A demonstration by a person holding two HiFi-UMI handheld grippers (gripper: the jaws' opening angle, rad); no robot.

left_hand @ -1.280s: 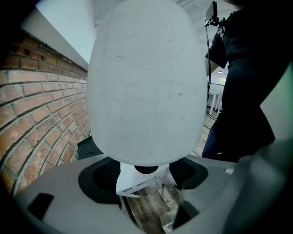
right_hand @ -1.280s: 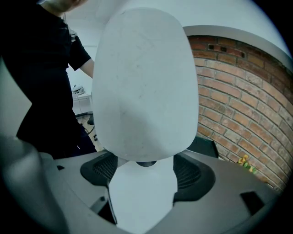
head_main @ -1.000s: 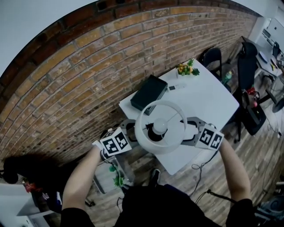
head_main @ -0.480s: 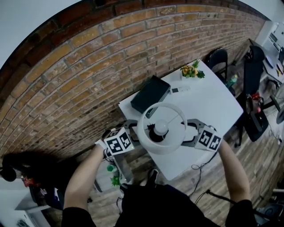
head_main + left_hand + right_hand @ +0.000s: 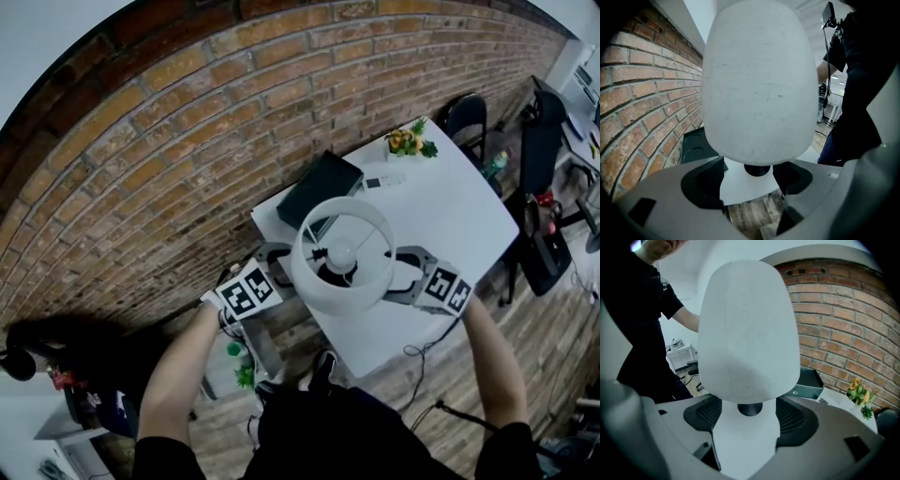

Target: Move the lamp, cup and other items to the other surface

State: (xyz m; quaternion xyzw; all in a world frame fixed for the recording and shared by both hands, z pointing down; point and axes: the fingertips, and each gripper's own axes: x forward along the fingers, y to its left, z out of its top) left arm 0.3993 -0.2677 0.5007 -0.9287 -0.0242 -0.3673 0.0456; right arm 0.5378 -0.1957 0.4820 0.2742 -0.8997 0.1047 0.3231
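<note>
**Over the Table's Near Corner, a Lamp Pinched From Both Sides**

At the left of my head view, the brick wall point(image 5: 159, 150) curves behind everything. Next comes my left gripper point(image 5: 277, 270), its marker cube point(image 5: 246, 292) turned up at me. It reaches in under the lamp point(image 5: 323, 295) from beside the table's left edge. In that gripper's own view I see its jaws set wide and pressed on the lamp's white foot point(image 5: 750, 180), just below the black neck point(image 5: 757, 169). The shade point(image 5: 759, 79) swells over them and fills most of the picture, and floorboards point(image 5: 746, 215) show beneath the foot.

Behind the lamp, close to the wall, a black box point(image 5: 319, 187) lies on the white table point(image 5: 455, 220). The lamp itself sits between my two grippers above the table's near-left corner. Its shade is tilted a little, so I look down into it at the bulb point(image 5: 341, 253). Whether the foot touches the tabletop I cannot tell, as the shade hides that.

To the right, my right gripper point(image 5: 405, 275) meets the lamp from the other side. Its jaws have just been closing a touch. They too stand wide and pinch the white foot under the neck. Farther right, a small plant point(image 5: 409, 142) sits at the table's far corner, and a dark chair point(image 5: 466, 117) stands just beyond it.
</note>
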